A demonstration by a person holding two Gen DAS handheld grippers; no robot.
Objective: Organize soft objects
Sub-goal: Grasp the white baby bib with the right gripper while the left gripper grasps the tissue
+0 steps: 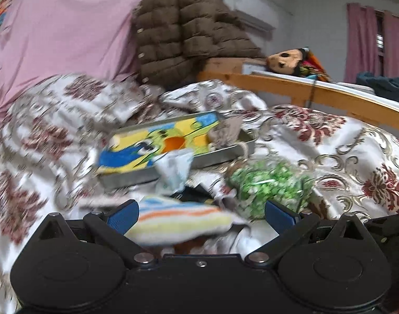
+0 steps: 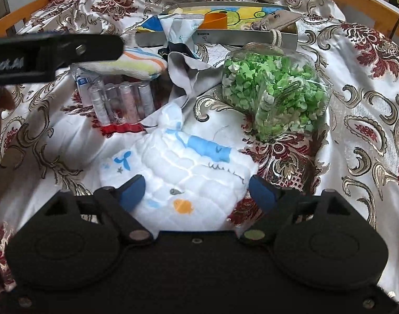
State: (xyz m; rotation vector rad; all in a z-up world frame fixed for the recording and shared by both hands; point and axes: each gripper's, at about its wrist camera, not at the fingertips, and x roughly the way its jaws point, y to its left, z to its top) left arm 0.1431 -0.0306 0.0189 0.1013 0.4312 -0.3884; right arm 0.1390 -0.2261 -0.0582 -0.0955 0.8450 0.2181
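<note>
Bedspread (image 2: pixel 356 83) fills both views; upper centre sits the metal tray (image 2: pixel 251 38), likely the sorting spot. Lower centre, the white quilted cloth (image 2: pixel 194 172) lies between the right hand-held gripper (image 2: pixel 197 191)'s spread, untouching jaws — the left hand-held gripper (image 1: pixel 202 213), open too, straddles a striped towel (image 1: pixel 178 219).

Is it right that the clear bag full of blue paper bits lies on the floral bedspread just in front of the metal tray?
Not quite: the paper bits in the clear bag are green, not blue. The right wrist view shows this plainly. The bag does lie on the floral bedspread just in front of the metal tray.
</note>
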